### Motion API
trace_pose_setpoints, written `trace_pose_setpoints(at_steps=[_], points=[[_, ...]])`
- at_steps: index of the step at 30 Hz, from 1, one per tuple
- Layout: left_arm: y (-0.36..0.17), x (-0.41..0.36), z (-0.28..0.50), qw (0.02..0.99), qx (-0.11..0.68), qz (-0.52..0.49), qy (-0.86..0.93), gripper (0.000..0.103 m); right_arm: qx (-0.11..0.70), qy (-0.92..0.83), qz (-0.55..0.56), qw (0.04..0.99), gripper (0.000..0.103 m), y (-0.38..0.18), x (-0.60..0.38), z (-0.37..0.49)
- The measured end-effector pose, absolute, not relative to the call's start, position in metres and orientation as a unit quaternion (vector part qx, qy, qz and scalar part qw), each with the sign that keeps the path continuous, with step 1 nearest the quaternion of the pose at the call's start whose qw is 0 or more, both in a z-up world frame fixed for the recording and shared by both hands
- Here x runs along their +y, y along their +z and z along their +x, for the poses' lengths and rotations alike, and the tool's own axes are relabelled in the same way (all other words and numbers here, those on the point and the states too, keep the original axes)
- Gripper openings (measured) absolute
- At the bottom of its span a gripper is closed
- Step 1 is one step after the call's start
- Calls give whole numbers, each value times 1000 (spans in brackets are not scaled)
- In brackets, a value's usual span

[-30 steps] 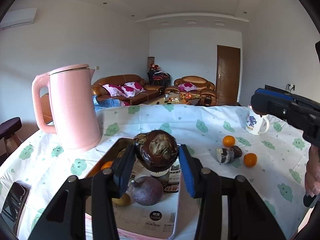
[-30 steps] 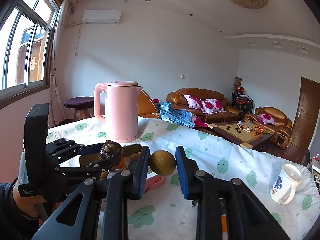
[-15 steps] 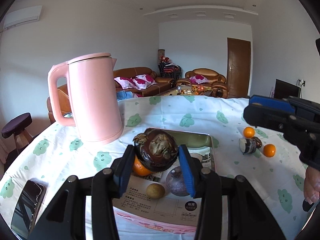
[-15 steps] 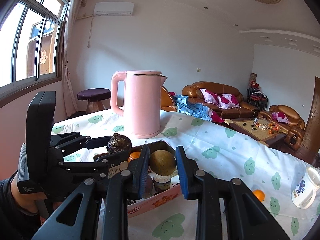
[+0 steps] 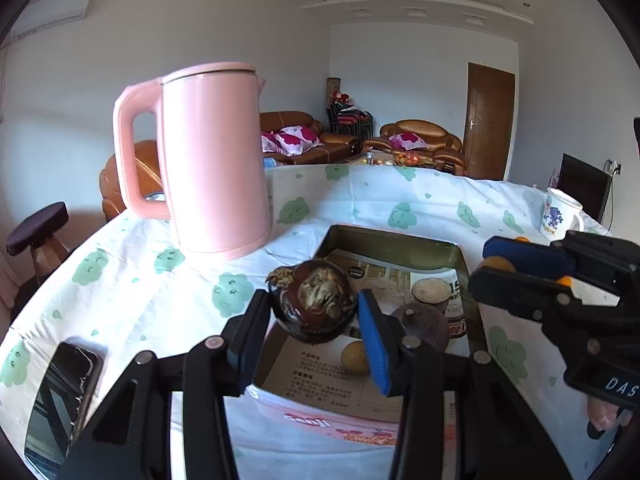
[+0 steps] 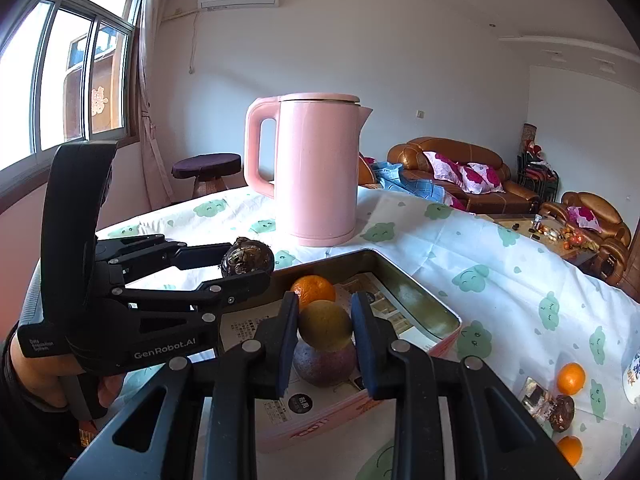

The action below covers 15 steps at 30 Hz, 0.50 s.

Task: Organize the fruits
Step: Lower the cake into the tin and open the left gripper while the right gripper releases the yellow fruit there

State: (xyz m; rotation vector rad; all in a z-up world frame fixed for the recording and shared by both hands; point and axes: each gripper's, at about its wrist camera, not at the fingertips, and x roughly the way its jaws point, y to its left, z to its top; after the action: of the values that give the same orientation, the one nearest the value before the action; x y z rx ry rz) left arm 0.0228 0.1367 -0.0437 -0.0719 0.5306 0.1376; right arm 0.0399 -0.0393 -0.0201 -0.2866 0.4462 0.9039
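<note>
My left gripper (image 5: 314,318) is shut on a dark brown mangosteen (image 5: 314,304) and holds it over the near left corner of the metal tray (image 5: 394,242). My right gripper (image 6: 325,330) is shut on a yellow-green round fruit (image 6: 325,324) above the same tray (image 6: 420,300). In the tray lie a purple passion fruit (image 6: 324,364), an orange (image 6: 314,286) and a small yellow fruit (image 5: 354,356). The left gripper and its mangosteen (image 6: 248,258) show at the left of the right wrist view. The right gripper (image 5: 532,276) shows at the right of the left wrist view.
A pink kettle (image 5: 212,160) stands behind the tray. A phone (image 5: 60,392) lies at the near left. A mug (image 5: 558,214), two oranges (image 6: 570,378) and a cut mangosteen (image 6: 550,402) lie at the right on the white tablecloth (image 6: 500,272).
Both grippers have moved forward and down toward the tray with their fruits held. The tray and kettle look nearer.
</note>
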Motion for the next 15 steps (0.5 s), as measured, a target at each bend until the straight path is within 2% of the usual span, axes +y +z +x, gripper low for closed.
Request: trace_pose_setpoints(at_steps=[8,15], points=[[-50,152,24,957,279,-71,44,46,231,441,-152,854,29,-32,-25,37],[-51,145,27,956,286,-55,41,46,244,444,-162,847,29,-41,-24,33]])
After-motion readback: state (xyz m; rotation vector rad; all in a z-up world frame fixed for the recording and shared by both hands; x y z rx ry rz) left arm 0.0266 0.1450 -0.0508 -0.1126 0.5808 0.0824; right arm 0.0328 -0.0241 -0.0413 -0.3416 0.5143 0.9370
